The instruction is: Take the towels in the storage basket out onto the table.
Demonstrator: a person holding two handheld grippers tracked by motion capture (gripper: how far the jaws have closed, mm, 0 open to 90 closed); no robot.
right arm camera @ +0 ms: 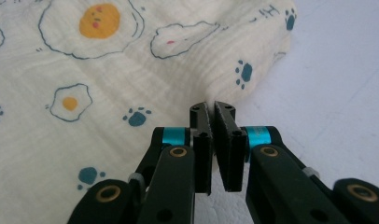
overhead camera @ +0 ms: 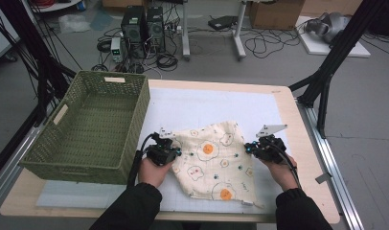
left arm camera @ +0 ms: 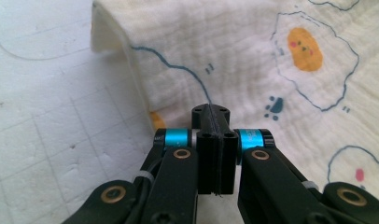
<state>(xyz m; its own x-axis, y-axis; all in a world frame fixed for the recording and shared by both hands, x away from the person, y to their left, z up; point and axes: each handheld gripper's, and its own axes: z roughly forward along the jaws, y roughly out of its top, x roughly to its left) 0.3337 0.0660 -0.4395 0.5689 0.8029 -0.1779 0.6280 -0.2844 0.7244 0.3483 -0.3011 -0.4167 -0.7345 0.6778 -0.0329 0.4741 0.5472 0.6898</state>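
Left tool (left arm camera: 211, 112) has its jaws pressed together at the left edge of the cloth (overhead camera: 214, 160), and you cannot confirm from the left gripper view whether any fabric is pinched between them. Right tool (right arm camera: 214, 108) has its jaws nearly together at the right edge of the cloth; a thin gap remains, and a grip there is also uncertain.

The cloth lies on the white mat (overhead camera: 207, 108) near the front edge of the tabletop (overhead camera: 298, 139), right of the basket (overhead camera: 87, 127).

Handling:
- Expect a light, soft, limp muslin that sags and folds when lifted.
- Expect little slip on the pads, but thin layers may separate.
- Take hold at the hemmed edges or corners, one tool per side.

Hard to make out:
- The left edge is folded over; the layers underneath are hidden.
- Both pad faces are concealed by the jaws themselves.
- The front corners are partly covered by your sleeves in the high view.
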